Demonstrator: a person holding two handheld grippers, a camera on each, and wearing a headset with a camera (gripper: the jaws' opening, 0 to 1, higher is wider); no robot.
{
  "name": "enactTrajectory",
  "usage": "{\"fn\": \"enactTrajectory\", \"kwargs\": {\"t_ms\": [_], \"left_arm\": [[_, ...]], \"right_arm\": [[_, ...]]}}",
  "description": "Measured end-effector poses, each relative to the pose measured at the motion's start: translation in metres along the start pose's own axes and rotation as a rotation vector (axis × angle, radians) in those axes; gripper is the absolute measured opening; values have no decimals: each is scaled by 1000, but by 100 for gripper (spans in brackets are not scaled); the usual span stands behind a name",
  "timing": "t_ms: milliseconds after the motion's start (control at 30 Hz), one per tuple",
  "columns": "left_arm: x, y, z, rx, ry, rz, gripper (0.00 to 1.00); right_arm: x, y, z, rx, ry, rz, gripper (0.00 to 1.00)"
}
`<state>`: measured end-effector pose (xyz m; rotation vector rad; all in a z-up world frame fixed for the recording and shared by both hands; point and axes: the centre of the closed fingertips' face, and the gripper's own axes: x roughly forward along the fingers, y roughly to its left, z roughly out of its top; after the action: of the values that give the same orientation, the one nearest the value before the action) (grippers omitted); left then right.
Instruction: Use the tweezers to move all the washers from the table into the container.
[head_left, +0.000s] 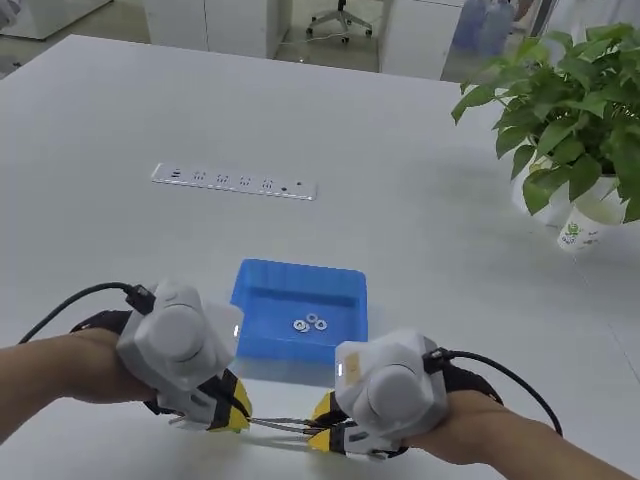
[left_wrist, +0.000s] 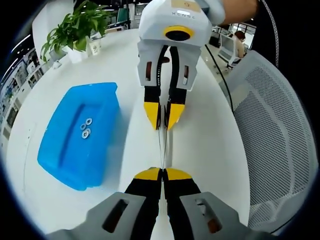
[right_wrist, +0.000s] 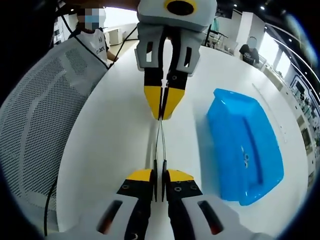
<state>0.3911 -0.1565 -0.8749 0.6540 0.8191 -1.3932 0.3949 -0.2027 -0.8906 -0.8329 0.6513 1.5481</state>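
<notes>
1. Left tongs (head_left: 232, 415): positioned at the near-left corner of the container (head_left: 250, 300), yellow tips pressed together on one end of the tweezers (head_left: 280, 425).
2. Power strip (head_left: 233, 182): lies flat on the worktop (head_left: 420, 230) beyond the container, to its far left.
3. Container: blue, rectangular, open-topped, standing on the worktop. It holds the washers (head_left: 310, 323), which lie in a tight cluster on its floor, near the centre.
4. Tweezers: held level just in front of the container, spanning the gap between the two sets of tongs.
5. Right tongs (head_left: 325, 435): positioned at the near-right corner of the container, tips facing the left tongs and pinching the other end of the tweezers.
6. Plant (head_left: 575, 110): stands in a white pot, well to the right of the container and beyond it.

Quantities: container, one; washers, three; tweezers, one pair; tongs, two sets; power strip, one; plant, one.
</notes>
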Motion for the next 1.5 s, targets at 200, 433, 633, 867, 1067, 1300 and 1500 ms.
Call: {"fn": "enactTrajectory", "kwargs": {"t_ms": [200, 433, 633, 867, 1067, 1300, 1500], "left_arm": [[3, 2, -3, -9, 5, -12, 5], [10, 1, -7, 9, 24, -16, 6], [10, 0, -8, 10, 27, -7, 6], [3, 8, -11, 1, 21, 38, 16], [-15, 11, -5, -75, -57, 86, 26], [-44, 16, -3, -168, -156, 173, 34], [-65, 16, 5, -210, -230, 261, 46]], "right_arm": [[0, 0, 0, 17, 12, 7, 12], [0, 0, 0, 50, 11, 11, 13], [0, 1, 0, 67, 9, 11, 14], [-7, 0, -1, 85, 7, -19, 22], [-26, -10, 0, 181, -49, -85, 30], [-58, -27, 2, 293, -147, -219, 41], [-84, -39, -4, 362, -205, -333, 57]]}}
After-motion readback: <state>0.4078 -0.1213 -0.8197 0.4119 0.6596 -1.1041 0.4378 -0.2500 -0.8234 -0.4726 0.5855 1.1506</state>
